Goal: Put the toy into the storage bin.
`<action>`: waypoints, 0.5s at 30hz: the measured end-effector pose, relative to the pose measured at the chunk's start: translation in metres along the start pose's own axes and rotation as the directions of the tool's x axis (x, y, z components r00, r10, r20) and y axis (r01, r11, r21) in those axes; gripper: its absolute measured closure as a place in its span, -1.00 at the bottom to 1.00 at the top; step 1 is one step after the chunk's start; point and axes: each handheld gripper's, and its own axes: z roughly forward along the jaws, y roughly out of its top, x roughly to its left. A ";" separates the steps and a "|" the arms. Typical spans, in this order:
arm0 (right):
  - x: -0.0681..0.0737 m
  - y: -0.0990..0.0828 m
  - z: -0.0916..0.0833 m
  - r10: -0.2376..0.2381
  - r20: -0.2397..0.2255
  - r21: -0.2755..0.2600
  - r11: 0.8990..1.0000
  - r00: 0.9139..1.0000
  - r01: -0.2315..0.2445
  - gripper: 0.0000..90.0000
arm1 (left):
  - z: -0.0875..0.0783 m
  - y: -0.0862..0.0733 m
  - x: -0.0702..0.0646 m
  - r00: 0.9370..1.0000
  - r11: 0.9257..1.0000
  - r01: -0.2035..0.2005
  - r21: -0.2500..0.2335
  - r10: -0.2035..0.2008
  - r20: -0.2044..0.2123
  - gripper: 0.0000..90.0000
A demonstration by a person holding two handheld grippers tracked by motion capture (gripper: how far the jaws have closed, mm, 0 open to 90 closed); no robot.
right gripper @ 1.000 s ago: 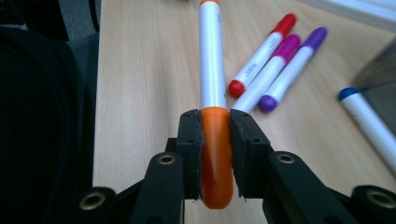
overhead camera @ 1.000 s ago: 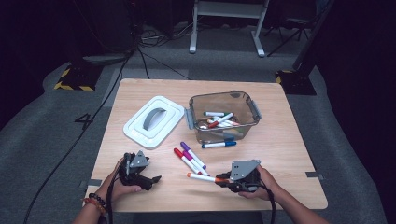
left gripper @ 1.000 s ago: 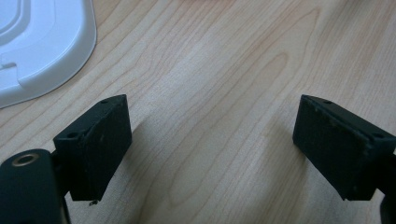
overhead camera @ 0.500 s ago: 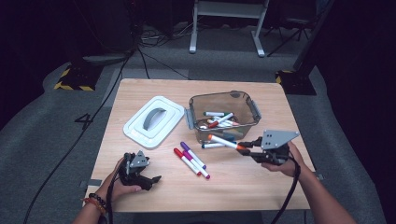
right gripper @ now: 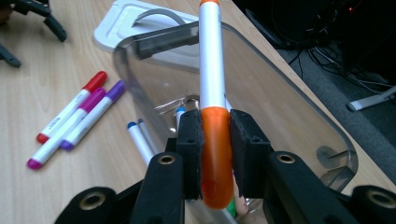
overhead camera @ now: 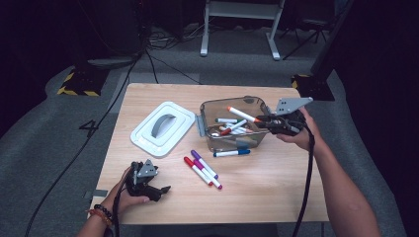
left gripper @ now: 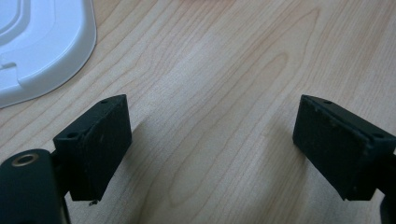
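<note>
Over by the bin (overhead camera: 213, 109), the right gripper (overhead camera: 263, 120) is clamped on an orange-capped marker (overhead camera: 242, 114), pads squeezing the cap, the barrel slanting out above the bin's open top. Down at the table's (overhead camera: 276, 187) near edge the left gripper (overhead camera: 160, 190) rests with jaws spread wide, nothing between them, bare wood beneath.

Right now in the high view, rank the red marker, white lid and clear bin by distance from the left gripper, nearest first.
From the left gripper:
1. Red marker, on the table to its right.
2. White lid, lying flat beyond it.
3. Clear bin, far right, where the right gripper holds an orange marker.
</note>
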 end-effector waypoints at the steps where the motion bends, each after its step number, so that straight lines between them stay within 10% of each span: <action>1: -0.004 0.001 0.004 -0.004 0.003 0.009 1.000 1.000 0.004 0.67 | 0.000 0.000 0.000 1.000 1.000 0.000 0.000 0.000 0.000 -0.73; 15: -0.032 0.001 0.080 -0.067 -0.090 0.226 0.970 0.994 0.086 0.67 | 0.000 0.000 0.000 1.000 1.000 0.000 0.000 0.000 0.000 -0.73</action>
